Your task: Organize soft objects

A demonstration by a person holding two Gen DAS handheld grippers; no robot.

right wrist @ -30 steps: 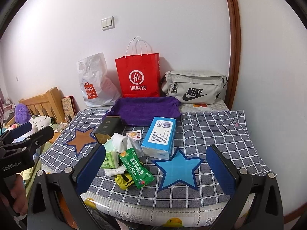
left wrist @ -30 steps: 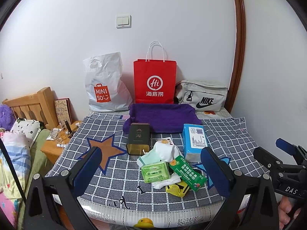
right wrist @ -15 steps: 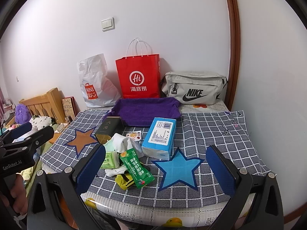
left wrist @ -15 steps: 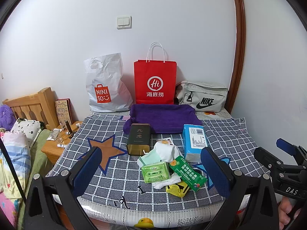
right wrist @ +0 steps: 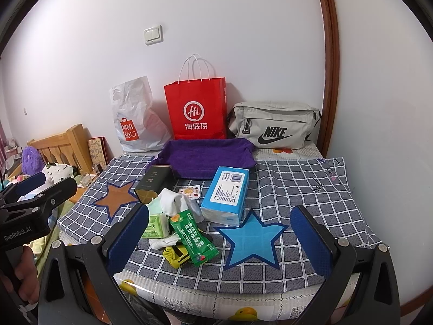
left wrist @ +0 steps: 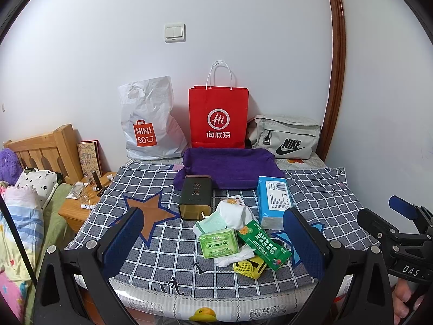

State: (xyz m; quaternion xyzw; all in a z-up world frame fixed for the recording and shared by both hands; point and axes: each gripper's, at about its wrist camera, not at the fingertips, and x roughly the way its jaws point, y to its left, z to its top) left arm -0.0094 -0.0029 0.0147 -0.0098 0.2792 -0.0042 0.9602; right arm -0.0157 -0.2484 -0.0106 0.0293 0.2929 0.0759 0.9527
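A pile of small soft things lies near the table's front: a white sock [left wrist: 233, 213] [right wrist: 173, 201], a light green tissue pack [left wrist: 218, 242] [right wrist: 154, 226], a dark green snack packet [left wrist: 263, 240] [right wrist: 192, 237], a yellow mesh item [left wrist: 245, 266] [right wrist: 173, 253]. A blue tissue pack [left wrist: 274, 197] [right wrist: 226, 191] lies to their right, a dark tin [left wrist: 196, 196] [right wrist: 154, 182] behind, and a purple towel [left wrist: 228, 166] [right wrist: 207, 157] further back. My left gripper [left wrist: 213, 243] and right gripper [right wrist: 217, 239] both hover open before the front edge, holding nothing.
Against the wall stand a white plastic bag [left wrist: 147, 124], a red paper bag [left wrist: 218, 119] and a grey waist bag [left wrist: 285, 136]. A checked cloth [right wrist: 297, 189] covers the table. A wooden bedhead [left wrist: 40, 149], bedding and a cluttered nightstand [left wrist: 81, 205] lie to the left.
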